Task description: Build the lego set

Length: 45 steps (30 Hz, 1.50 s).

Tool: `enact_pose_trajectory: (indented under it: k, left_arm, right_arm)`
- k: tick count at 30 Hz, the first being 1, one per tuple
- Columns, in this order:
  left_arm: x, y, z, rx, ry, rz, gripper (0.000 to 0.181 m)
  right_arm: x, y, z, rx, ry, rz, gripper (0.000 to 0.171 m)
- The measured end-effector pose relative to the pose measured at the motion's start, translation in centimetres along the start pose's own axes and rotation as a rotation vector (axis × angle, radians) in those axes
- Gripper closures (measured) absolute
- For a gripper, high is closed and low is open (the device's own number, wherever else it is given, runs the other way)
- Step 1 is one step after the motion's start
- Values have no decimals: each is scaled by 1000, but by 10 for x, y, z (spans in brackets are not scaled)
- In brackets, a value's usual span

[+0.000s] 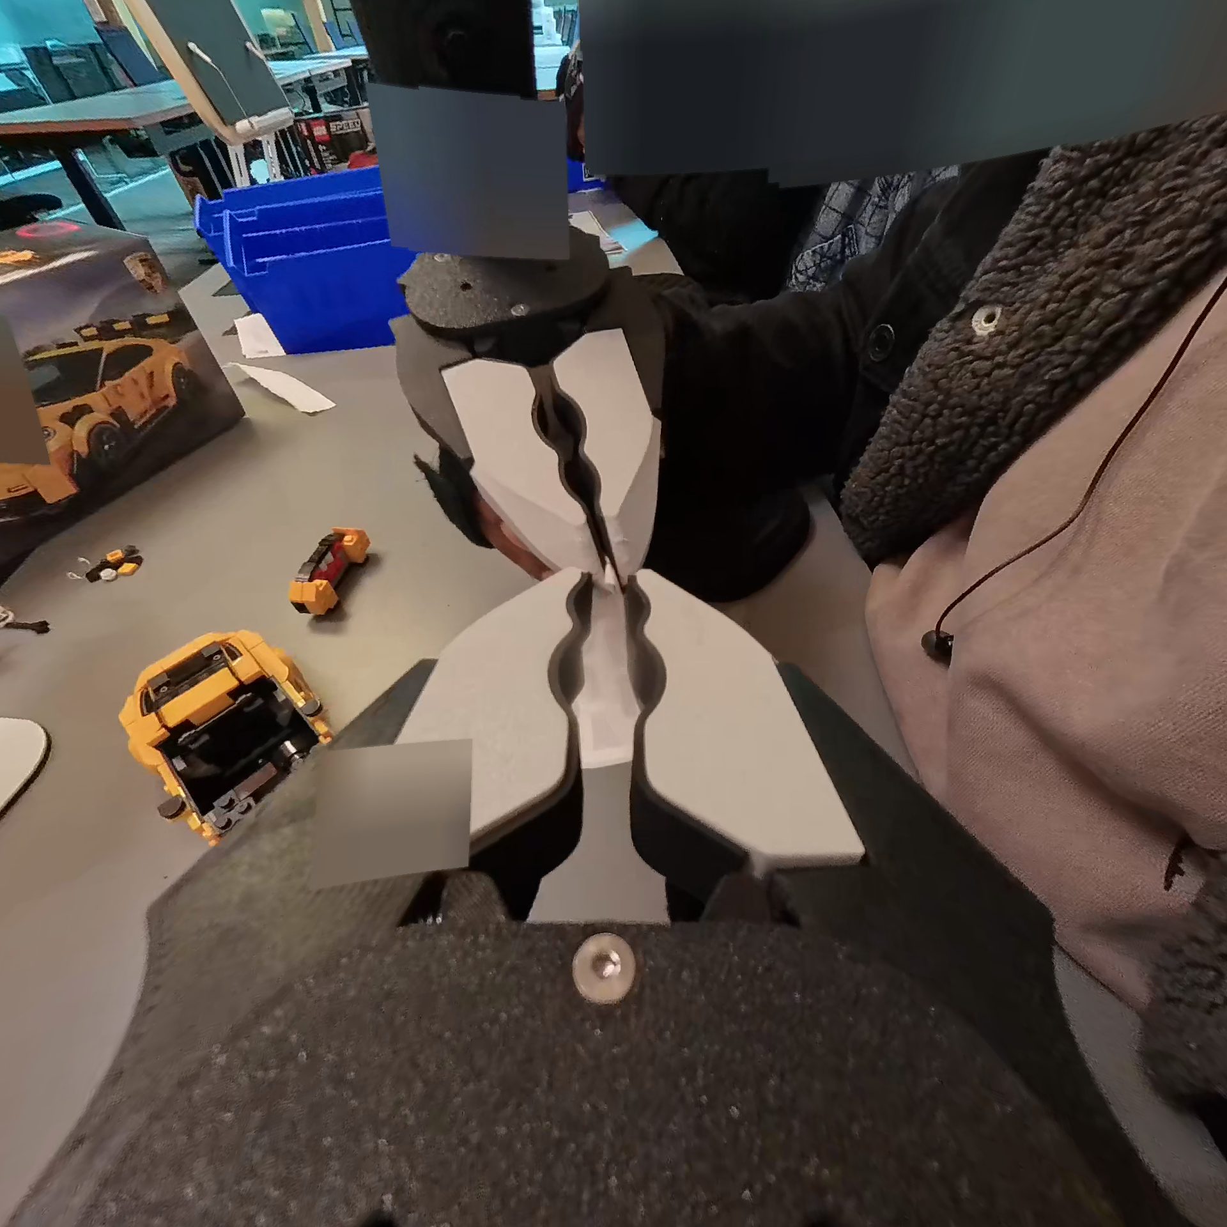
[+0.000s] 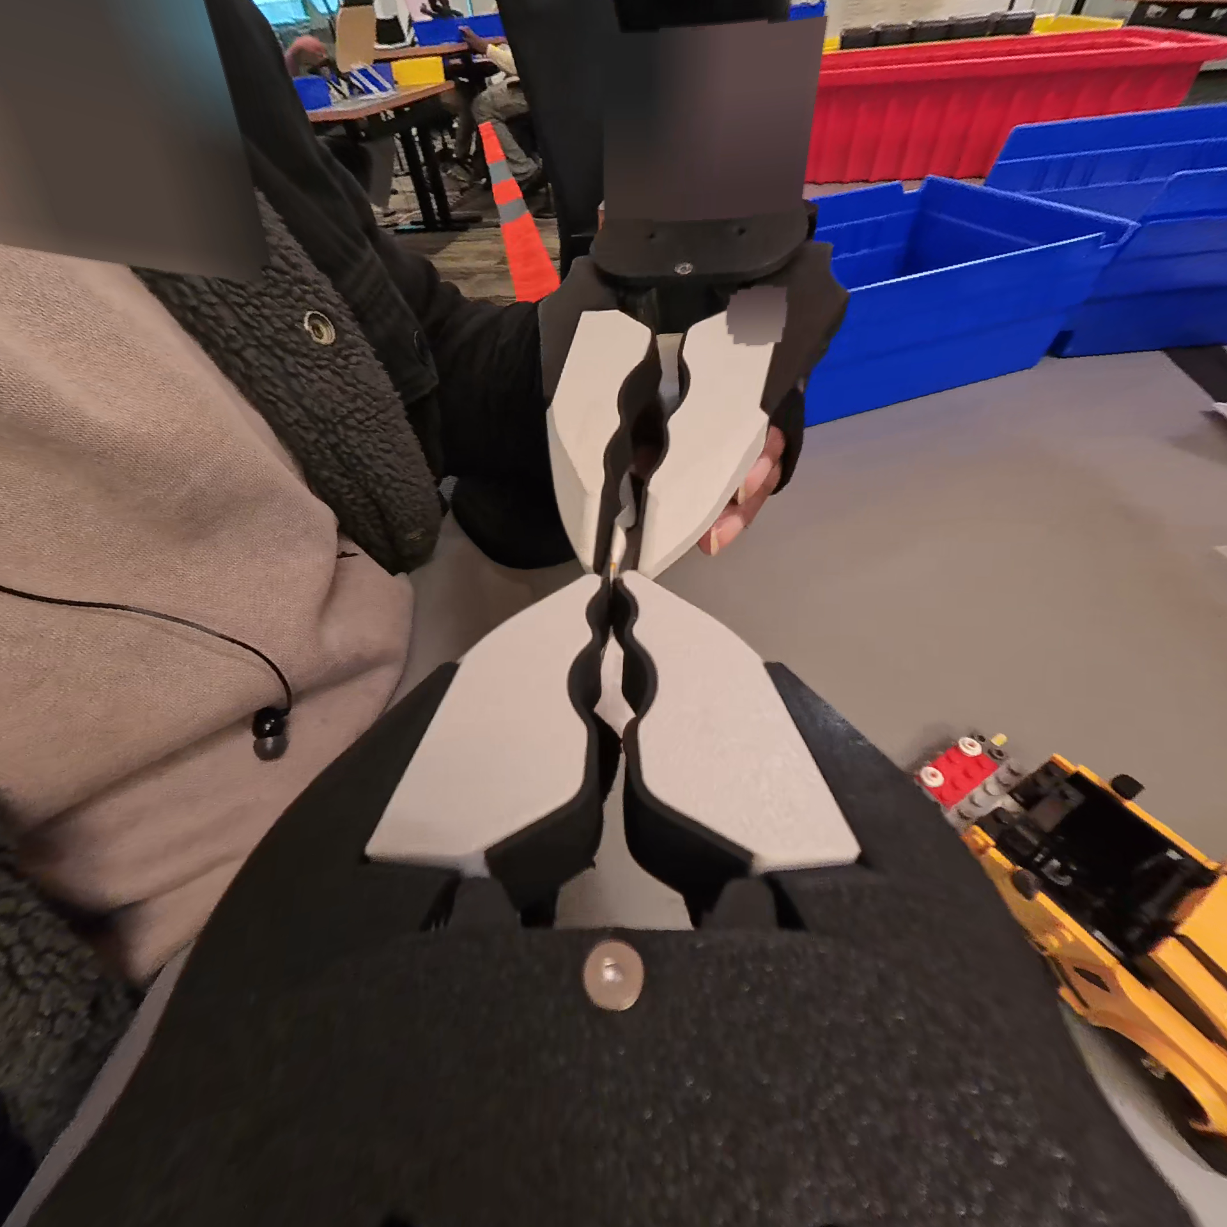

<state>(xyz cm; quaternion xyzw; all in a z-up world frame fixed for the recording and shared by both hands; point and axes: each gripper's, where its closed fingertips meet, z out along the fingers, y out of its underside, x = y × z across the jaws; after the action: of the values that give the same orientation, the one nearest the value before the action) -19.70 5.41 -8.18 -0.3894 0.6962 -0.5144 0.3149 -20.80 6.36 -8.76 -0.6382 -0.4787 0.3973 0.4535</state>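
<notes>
My left gripper (image 1: 607, 579) and right gripper (image 2: 614, 584) meet tip to tip above the grey table (image 2: 996, 531). Both are shut on a thin white paper strip (image 1: 601, 697) that runs between their fingers; it also shows in the right wrist view (image 2: 624, 508), with a tiny yellow bit (image 2: 612, 566) at the tips. The right gripper (image 1: 605, 564) faces me in the left wrist view, the left gripper (image 2: 614, 571) in the right wrist view. The partly built yellow lego car (image 1: 219, 717) lies on the table to the side; it also shows in the right wrist view (image 2: 1095, 883).
A small orange and red sub-assembly (image 1: 328, 571) and a few loose pieces (image 1: 109, 564) lie beyond the car. The set's box (image 1: 99, 385) stands at far left. Blue bins (image 2: 963, 279) and a red bin (image 2: 996, 99) line the far edge. A person's beige top (image 1: 1062, 597) is close by. Left and right tips are no more than a few centimetres apart. From either gripper's tips it is about 20 centimeters to the partly built yellow lego car (image 1: 219, 717). Look for it in the right wrist view (image 2: 1154, 898) too.
</notes>
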Motion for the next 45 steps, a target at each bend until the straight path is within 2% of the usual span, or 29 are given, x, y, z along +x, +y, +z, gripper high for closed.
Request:
enact_pose_trajectory:
  k: [7,11,17,22,26,36,39,40,45]
  left_arm:
    - [2,1,0,-7,17,-23,179]
    - [-4,0,-1,5,4,-88,181]
    - [-25,-1,-9,55,-47,-259,181]
    - [-34,-3,-13,102,-52,-367,181]
    - [-37,-3,-13,120,-43,-427,181]
    - [-35,-9,-14,178,9,-495,181]
    - [-32,-13,-15,188,21,-463,181]
    - [-31,-14,-16,191,22,-444,177]
    - [-24,-21,-20,199,16,-322,173]
  right_arm:
    - [1,1,2,4,-30,29,171]
    - [9,0,0,15,12,31,171]
    - [32,-15,-10,36,253,-153,160]
    - [43,-11,-3,-94,432,-370,156]
    - [50,-11,0,-116,508,-434,159]
    - [48,-16,-2,-90,502,-403,164]
    - [44,-18,-2,-62,475,-378,166]
    - [43,-19,-3,-55,465,-368,171]
    - [37,-21,-5,-17,407,-314,171]
